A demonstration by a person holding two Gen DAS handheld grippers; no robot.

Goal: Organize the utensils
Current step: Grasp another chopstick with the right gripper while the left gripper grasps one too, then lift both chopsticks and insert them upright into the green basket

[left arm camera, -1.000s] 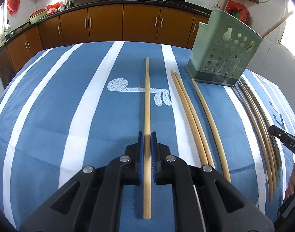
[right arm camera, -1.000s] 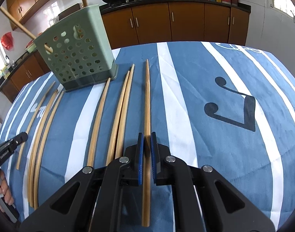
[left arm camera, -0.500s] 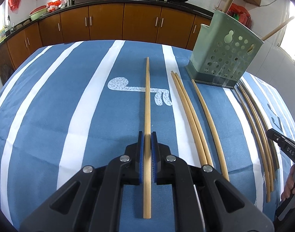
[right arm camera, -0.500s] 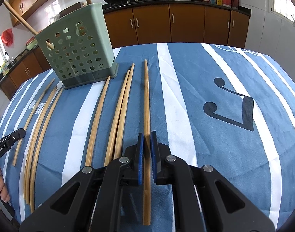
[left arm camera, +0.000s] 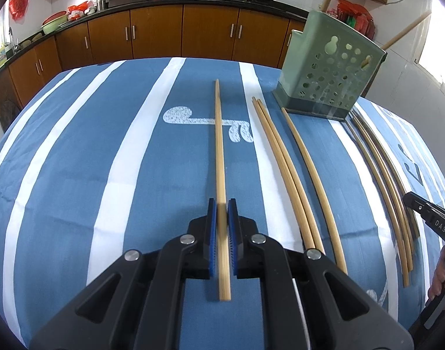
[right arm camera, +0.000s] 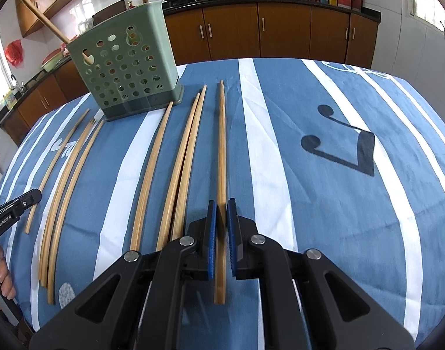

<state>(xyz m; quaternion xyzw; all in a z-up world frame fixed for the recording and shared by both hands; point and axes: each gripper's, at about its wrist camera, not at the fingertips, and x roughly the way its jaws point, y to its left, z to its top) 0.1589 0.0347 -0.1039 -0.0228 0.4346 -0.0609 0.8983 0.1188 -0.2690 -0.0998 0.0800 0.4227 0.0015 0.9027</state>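
My left gripper [left arm camera: 222, 204] is shut on a long bamboo chopstick [left arm camera: 219, 145] that runs straight ahead over the blue striped cloth. My right gripper [right arm camera: 221, 205] is likewise shut on a second chopstick [right arm camera: 221, 145]. A green perforated holder [left arm camera: 327, 81] [right arm camera: 126, 73] stands upright at the far side, between the two hands, and two sticks [right arm camera: 44, 20] poke out of its top. Several loose chopsticks [left arm camera: 286, 175] [right arm camera: 187, 151] lie on the cloth between the grippers. I cannot tell whether the held chopsticks touch the cloth.
The other gripper shows at each view's edge: the right gripper [left arm camera: 426, 215] and the left gripper [right arm camera: 15, 207], each with a hand on it. Wooden cabinets [left arm camera: 158, 32] and a counter with pans run behind the table. A further bundle of chopsticks [left arm camera: 380, 175] lies beside the holder.
Almost nothing differs. Both grippers stay shut on their chopsticks and the views shift only slightly.
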